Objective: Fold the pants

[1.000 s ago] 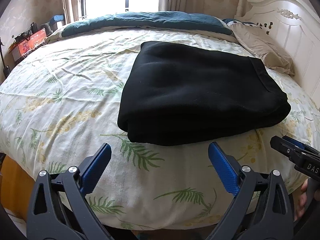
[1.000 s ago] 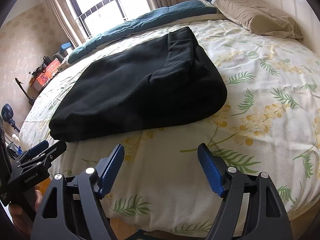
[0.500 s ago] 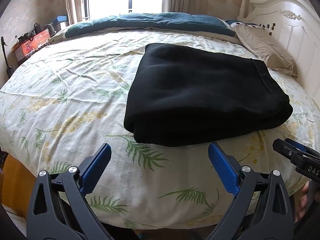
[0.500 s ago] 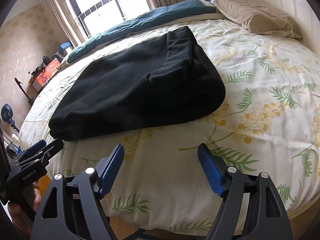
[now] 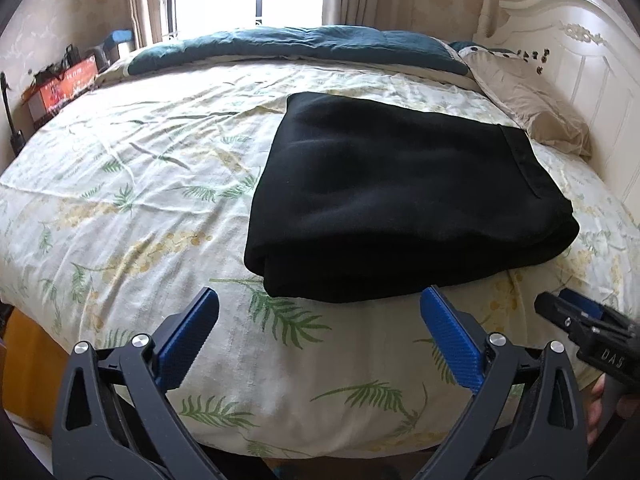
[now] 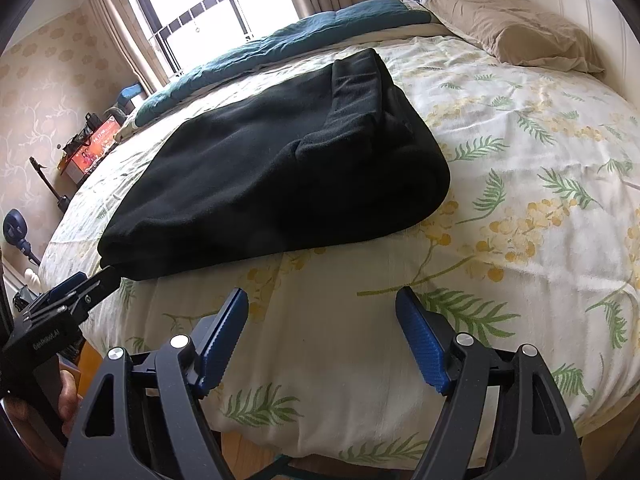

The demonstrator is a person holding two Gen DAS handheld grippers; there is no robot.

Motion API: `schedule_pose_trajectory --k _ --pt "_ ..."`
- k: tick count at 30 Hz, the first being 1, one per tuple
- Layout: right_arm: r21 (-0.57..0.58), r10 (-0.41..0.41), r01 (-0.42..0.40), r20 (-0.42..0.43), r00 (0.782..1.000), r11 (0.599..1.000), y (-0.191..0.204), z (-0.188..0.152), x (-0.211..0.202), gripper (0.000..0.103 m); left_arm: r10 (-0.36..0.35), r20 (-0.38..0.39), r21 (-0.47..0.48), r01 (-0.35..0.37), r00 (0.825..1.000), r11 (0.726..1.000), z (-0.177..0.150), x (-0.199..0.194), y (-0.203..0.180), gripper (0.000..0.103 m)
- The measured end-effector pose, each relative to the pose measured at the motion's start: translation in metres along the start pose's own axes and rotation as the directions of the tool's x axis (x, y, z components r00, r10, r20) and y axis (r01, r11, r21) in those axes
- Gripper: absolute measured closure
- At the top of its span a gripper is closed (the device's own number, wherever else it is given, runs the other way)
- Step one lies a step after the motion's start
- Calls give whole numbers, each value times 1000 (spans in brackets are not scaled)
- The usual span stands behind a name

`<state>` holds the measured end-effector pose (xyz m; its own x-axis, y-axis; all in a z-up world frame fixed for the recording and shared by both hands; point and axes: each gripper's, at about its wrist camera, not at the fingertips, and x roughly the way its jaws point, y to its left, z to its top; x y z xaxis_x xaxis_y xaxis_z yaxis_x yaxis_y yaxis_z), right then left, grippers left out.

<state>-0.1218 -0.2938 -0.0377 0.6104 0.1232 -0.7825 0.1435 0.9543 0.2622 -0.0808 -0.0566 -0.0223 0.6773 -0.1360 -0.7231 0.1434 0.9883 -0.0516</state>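
Pants appear folded already, so we judge the task at or near its end. Nearest to us, the left claw stands with its blue pads apart and nothing between them, hovering over the near edge of the bed; the right claw is likewise spread wide and empty. Just beyond both, the black pants lie as a thick rectangular bundle on the leaf-printed sheet, layers stacked, the folded edge toward us (a seam or waistband runs along the side by the headboard). Farther off sit a tan pillow and a teal quilt. What may remain, we think, is only a last smoothing, if anything.
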Motion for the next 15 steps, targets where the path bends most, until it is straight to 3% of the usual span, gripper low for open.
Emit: schedule_pose_trajectory --k 3,6,10,13,15 --pt "2 4 -4 4 1000 1000 -1 -1 0 28 81 6 -12 -81 997 997 2 1 3 2" --pt "3 9 -9 -2 1000 1000 -2 0 1 28 156 112 42 -162 981 986 11 -11 0 2" --pt "25 84 -84 -7 996 996 -3 21 -14 28 126 158 72 -139 979 988 41 -24 15 2" --pt "3 161 -161 29 987 987 -1 67 -27 18 154 208 68 -171 966 983 86 -11 45 2" --pt "-10 199 -198 74 977 980 -9 118 -24 18 192 234 46 -208 953 977 118 15 65 2"
